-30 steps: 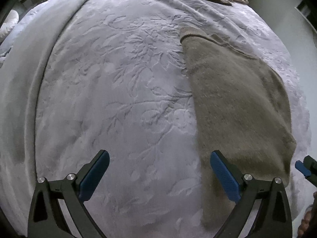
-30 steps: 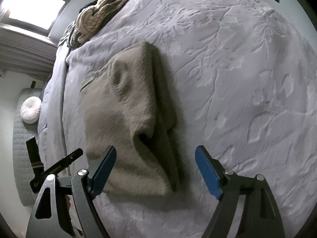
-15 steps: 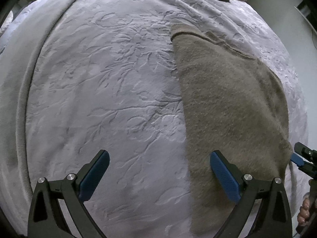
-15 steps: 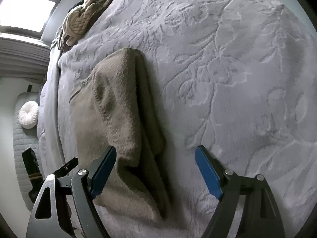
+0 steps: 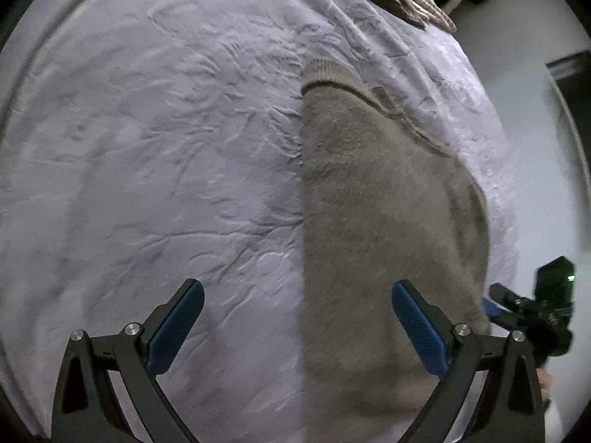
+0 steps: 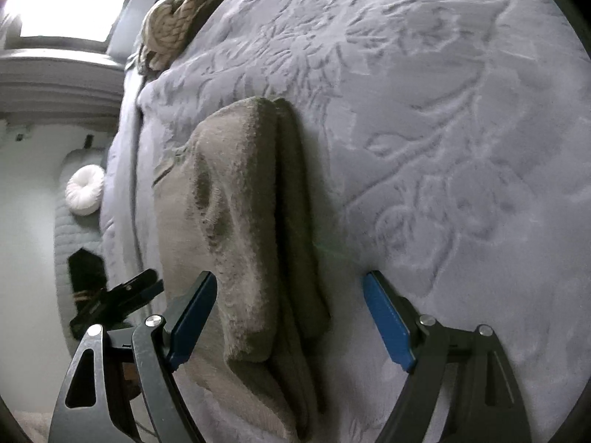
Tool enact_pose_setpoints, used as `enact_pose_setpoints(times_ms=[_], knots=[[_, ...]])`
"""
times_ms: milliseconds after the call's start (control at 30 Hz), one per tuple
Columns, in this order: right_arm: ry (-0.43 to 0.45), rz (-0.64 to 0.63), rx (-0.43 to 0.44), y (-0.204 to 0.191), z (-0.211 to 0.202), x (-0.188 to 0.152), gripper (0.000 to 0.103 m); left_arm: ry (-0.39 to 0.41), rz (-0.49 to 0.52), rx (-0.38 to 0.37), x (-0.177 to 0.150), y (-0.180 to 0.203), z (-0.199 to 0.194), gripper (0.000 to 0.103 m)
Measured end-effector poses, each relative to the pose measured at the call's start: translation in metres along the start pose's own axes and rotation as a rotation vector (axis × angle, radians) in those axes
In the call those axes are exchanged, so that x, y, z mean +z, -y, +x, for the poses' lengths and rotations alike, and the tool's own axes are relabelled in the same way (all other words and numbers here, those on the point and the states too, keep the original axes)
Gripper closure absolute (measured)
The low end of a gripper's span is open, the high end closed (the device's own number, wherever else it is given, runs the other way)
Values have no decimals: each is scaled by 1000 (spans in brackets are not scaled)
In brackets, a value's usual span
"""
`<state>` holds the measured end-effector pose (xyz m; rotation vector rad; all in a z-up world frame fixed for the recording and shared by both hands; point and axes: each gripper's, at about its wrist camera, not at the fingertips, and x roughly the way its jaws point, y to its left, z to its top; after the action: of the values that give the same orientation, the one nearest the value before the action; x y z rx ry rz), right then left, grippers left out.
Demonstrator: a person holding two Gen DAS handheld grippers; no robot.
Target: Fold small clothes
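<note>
**Folded sweater on the bedspread, both claws spread above it**

A fuzzy taupe sweater (image 5: 376, 221) lies folded lengthwise on the embossed lavender bedspread (image 5: 166, 170), its ribbed hem at the far end. The left gripper (image 5: 297, 326) hangs wide open over its straight left edge, holding nothing, with broad bare cover to the left. The right gripper (image 6: 290, 323) is equally spread around the stacked right fold; contact with the fabric is hard to judge. A chunky braided knit (image 6: 177, 18) lies far off.
</note>
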<state>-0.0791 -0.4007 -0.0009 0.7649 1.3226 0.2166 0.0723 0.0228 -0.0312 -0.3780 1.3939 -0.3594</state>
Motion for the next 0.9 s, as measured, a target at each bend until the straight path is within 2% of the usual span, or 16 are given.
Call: enact_pose_setpoints(times_ms=[100, 233, 333, 400, 533, 567, 633, 667, 700, 767, 800, 867, 900], knots=[[-38, -20, 53, -1, 9, 9, 18, -35, 20, -52, 5, 7, 16, 1], [-116, -76, 150, -16, 31, 20, 18, -66, 105, -70, 6, 30, 35, 1], [-156, -118, 153, -29, 52, 25, 17, -78, 147, -94, 9, 51, 49, 1], [-164, -130, 168, -34, 62, 28, 17, -80, 147, -96, 13, 61, 58, 1], [-156, -96, 186, -40, 72, 29, 17, -84, 107, -128, 20, 56, 67, 1], [-151, -83, 186, -40, 73, 29, 20, -82, 109, -128, 19, 57, 67, 1], [-141, -53, 164, -38, 73, 28, 41, -66, 122, -117, 17, 61, 66, 1], [-142, -37, 142, -37, 73, 27, 59, -59, 126, -114, 14, 57, 62, 4], [-143, -23, 148, -35, 74, 26, 65, -48, 131, -110, 13, 58, 59, 6], [-124, -6, 183, -35, 69, 22, 69, -27, 138, -107, 9, 55, 50, 18], [-115, -4, 196, -37, 67, 20, 70, -19, 140, -108, 8, 56, 48, 22], [-100, 4, 235, -46, 61, 15, 70, -10, 141, -119, 7, 52, 40, 38], [-94, 9, 254, -50, 58, 14, 70, -9, 138, -129, 8, 51, 36, 42]])
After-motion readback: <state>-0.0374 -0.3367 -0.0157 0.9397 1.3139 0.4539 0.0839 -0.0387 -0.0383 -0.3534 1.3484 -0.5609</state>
